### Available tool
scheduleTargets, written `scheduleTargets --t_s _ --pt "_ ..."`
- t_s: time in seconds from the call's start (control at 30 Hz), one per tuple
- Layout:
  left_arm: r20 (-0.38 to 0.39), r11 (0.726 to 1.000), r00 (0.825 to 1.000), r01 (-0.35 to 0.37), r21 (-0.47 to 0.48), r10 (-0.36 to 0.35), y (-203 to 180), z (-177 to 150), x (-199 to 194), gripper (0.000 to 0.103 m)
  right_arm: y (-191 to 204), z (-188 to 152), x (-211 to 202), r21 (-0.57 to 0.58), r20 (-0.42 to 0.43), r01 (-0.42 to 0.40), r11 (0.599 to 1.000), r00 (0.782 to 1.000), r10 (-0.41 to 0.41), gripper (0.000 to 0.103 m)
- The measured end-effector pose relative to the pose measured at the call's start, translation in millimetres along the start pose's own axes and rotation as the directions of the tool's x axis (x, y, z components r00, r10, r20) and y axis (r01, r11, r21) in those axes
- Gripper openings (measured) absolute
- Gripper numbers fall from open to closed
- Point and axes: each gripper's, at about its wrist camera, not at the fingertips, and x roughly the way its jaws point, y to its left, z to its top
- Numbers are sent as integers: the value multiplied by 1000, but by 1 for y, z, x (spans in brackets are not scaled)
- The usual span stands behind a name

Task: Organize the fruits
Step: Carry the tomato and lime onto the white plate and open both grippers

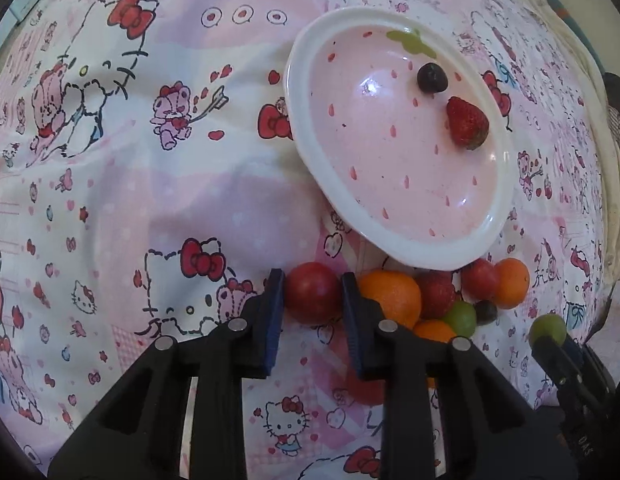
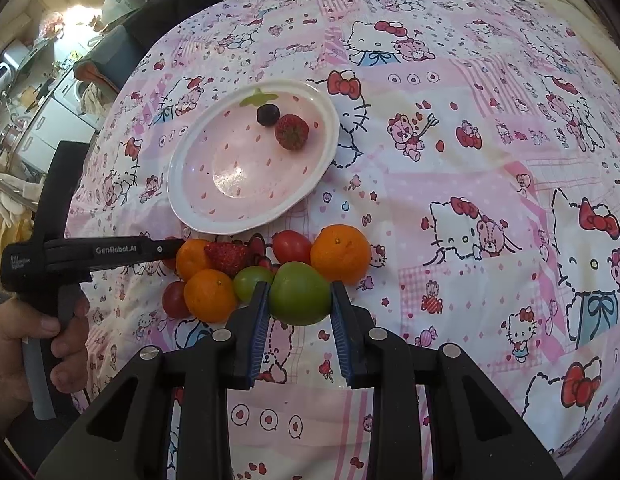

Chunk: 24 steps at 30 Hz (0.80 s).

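Note:
My left gripper [image 1: 313, 276] is shut on a round red fruit [image 1: 313, 298] at the left end of a fruit pile on the cloth, one blue pad against each side. My right gripper [image 2: 298, 285] is shut on a large green fruit [image 2: 299, 302] at the near edge of the same pile. In the left wrist view the right gripper [image 1: 550, 340] shows at the lower right with the green fruit [image 1: 546, 327] at its tip. Behind the pile lies a pink plate [image 2: 177, 200] with a white rim [image 1: 301, 128], holding a strawberry [image 2: 291, 132] and a dark berry [image 2: 267, 114].
The pile holds oranges [image 2: 340, 254], a cut strawberry [image 2: 227, 258], a small red tomato [image 2: 290, 246], a green grape [image 2: 249, 282] and a red grape [image 2: 174, 300]. A hand [image 2: 25, 344] grips the left tool's handle. Patterned cloth [image 2: 470, 184] stretches right; room clutter [image 2: 25, 80] lies beyond its left edge.

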Motion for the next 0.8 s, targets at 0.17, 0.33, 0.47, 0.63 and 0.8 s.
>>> scheduleTargets --t_s 0.17,0.33,0.47,0.63,0.8 --pt "89 1000 996 -8 13 7 7 -2 -30 23 3 1 -5 -6 19 -12 1000 1000 12 31" --pt "217 998 976 -18 54 6 8 -3 -67 23 7 3 -13 -10 47 -39 999 998 39 31" --pt "306 994 951 -2 108 -31 1 -2 -99 23 8 7 -27 2 105 -90 996 991 89 31" --pt "369 985 922 61 163 -118 -14 9 -134 23 8 21 -54 11 227 -153 988 963 146 31" --pt "401 975 904 69 212 -151 -25 27 -149 23 5 44 -68 7 305 -179 984 937 169 31"
